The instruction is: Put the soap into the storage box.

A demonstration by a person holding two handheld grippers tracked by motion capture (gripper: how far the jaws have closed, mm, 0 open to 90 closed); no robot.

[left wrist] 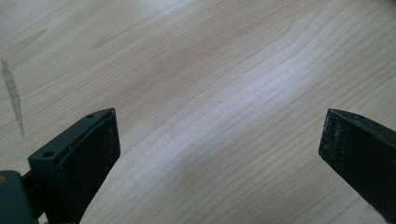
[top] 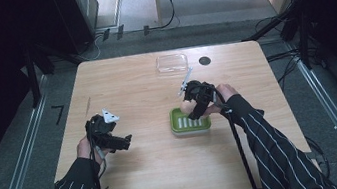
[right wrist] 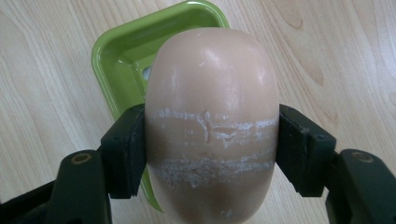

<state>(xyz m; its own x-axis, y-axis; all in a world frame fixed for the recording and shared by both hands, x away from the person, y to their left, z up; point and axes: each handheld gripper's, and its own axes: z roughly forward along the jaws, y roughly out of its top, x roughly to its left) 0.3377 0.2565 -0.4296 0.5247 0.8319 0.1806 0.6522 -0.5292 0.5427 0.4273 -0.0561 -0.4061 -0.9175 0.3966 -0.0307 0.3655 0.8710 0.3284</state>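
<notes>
The high view looks forward and down on the whole tabletop [top: 156,162] from afar. Each gripper view sits close above it; the right shares the green dish [right wrist: 121,51] with the high view.

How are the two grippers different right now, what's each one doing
The right gripper is shut on a bar of soap, while the left gripper stands wide open with nothing between its jaws. The right gripper hovers over the green soap dish; the left gripper is over bare table, off to the side. Both have black jaws and are hand-held.
</notes>
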